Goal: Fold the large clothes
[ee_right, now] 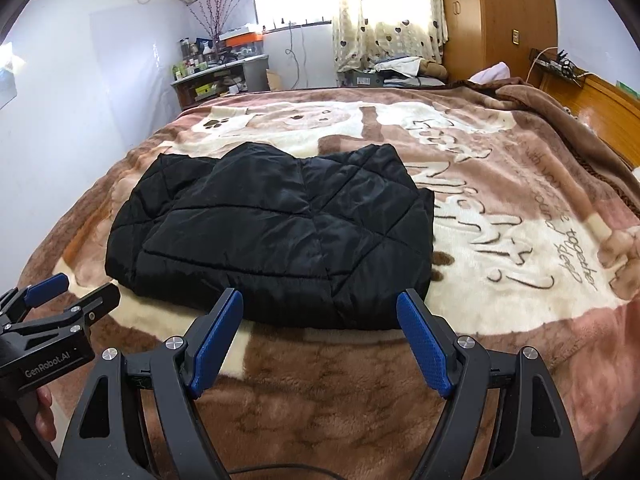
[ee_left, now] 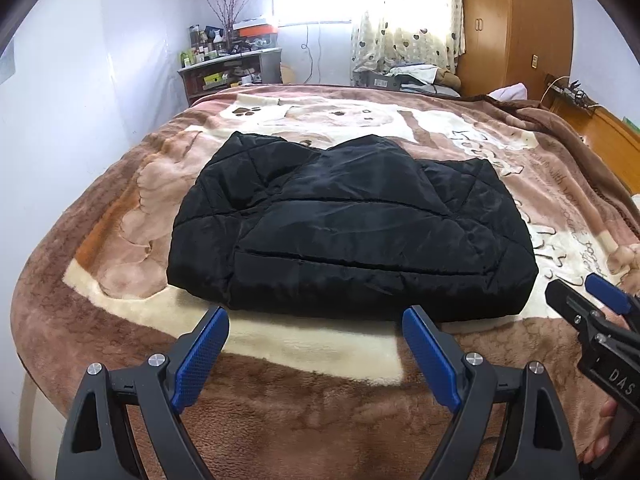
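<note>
Hovering over the near edge of the bed, both hand-held grippers are empty.

- Left hand-held gripper: jaws spread wide, blue pads bare, nothing between them. It sits just short of the jacket's near edge, not touching it. In the right wrist view it shows at the near left, with part of a hand below it.
- Right hand-held gripper: jaws also wide apart, nothing gripped. Tips are close to the jacket's near edge; contact can't be confirmed. In the left wrist view it shows at the far right edge, apart from the jacket.
- Black quilted jacket: lies folded into a compact, roughly rectangular bundle, flat on the blanket, around the middle of the bed and nearer the near edge. Seam lines and a folded-over layer show on top.
- Blanket: brown and cream plush with a bear print and script lettering on the right side.
- Far side: cluttered shelf at far left, window with a patterned curtain, wooden wardrobe at far right.
</note>
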Available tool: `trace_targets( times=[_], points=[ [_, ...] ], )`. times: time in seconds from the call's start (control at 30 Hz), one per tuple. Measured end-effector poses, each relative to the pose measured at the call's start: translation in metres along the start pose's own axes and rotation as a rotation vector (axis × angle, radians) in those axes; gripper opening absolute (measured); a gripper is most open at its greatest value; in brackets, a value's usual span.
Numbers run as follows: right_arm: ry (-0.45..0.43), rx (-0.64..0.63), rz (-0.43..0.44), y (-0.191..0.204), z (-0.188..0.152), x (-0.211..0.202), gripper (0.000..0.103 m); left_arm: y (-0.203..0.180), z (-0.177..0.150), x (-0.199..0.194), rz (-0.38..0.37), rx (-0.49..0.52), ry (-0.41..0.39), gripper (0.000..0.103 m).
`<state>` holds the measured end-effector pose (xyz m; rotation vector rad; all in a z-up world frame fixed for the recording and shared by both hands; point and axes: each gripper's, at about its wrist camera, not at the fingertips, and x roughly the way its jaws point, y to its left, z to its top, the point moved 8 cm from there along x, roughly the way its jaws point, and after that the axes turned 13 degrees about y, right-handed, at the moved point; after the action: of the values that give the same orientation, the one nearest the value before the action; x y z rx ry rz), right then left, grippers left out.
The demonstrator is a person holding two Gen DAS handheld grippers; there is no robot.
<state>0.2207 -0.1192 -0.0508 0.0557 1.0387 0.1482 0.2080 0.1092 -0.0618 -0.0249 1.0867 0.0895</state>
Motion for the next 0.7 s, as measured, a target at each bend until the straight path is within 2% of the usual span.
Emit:
trace_targets(
  times=[0.23,0.37,0.7],
  points=[
    [0.007,-0.002,0.004,0.0029,-0.0037,-0.0005,0.079,-0.0042,-0.0016,-0.0052,0.048,0.009,-0.027,0.089],
    [0.01,-0.002,0.003,0.0046,-0.0057,-0.0015,0.079,-0.0057,-0.0041,-0.003,-0.007,-0.009,-0.012,0.089],
    [0.017,0.001,0.009,0.0077,-0.0102,-0.0012,0.079,-0.0087,-0.0079,-0.0039,0.003,-0.011,-0.011,0.089]
  ],
)
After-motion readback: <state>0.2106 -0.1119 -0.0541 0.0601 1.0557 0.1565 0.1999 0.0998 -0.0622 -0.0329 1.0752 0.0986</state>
